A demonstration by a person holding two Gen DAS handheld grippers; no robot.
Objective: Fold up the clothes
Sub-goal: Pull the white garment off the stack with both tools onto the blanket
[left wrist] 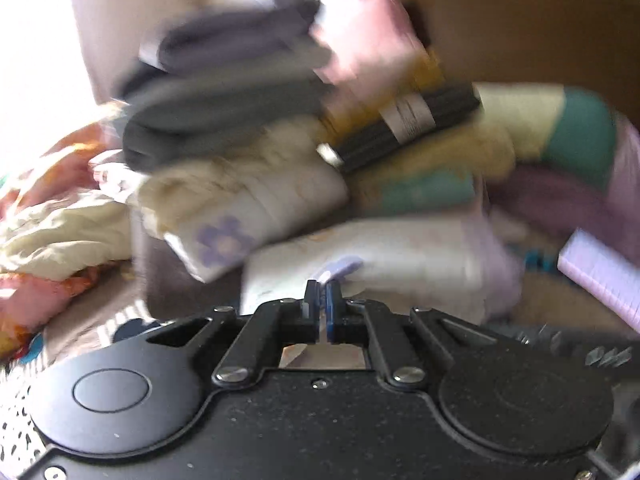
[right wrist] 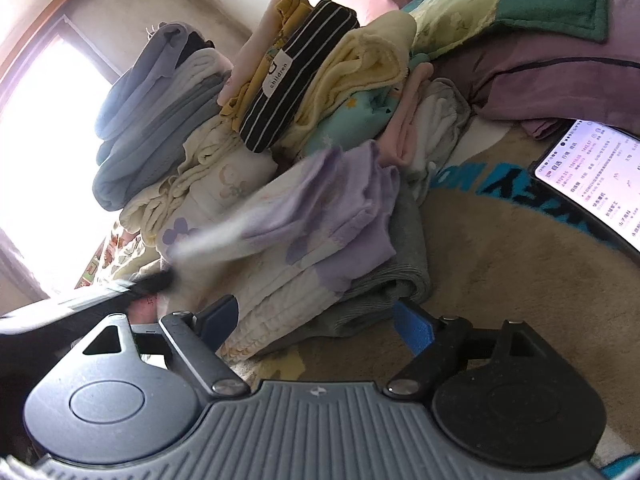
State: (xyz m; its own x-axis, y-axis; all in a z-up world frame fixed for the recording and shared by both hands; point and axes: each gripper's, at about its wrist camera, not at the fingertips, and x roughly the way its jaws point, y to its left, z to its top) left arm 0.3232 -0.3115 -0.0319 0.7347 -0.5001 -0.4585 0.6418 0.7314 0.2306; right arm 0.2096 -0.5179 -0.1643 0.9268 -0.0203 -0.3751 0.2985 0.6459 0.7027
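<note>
A folded white garment with lilac patches [right wrist: 320, 216] lies on a grey folded piece [right wrist: 400, 272] on the bed. My left gripper [left wrist: 323, 300] is shut on the near edge of this white and lilac garment [left wrist: 380, 268]; the left wrist view is blurred by motion. My right gripper [right wrist: 320, 316] is open, its blue pads [right wrist: 414, 328] on either side of the garment's near corner, not pinching it. The left gripper shows as a dark blurred shape [right wrist: 152, 284] at the left of the right wrist view.
Behind stand piles of folded clothes: grey-blue ones [right wrist: 160, 120], a black striped piece [right wrist: 296, 76], yellow and teal ones [right wrist: 360, 92]. Unfolded clothes [left wrist: 60, 220] lie at the left. A lit phone [right wrist: 592, 184] lies at the right on the beige blanket [right wrist: 500, 280]. Purple bedding [right wrist: 560, 76] is behind.
</note>
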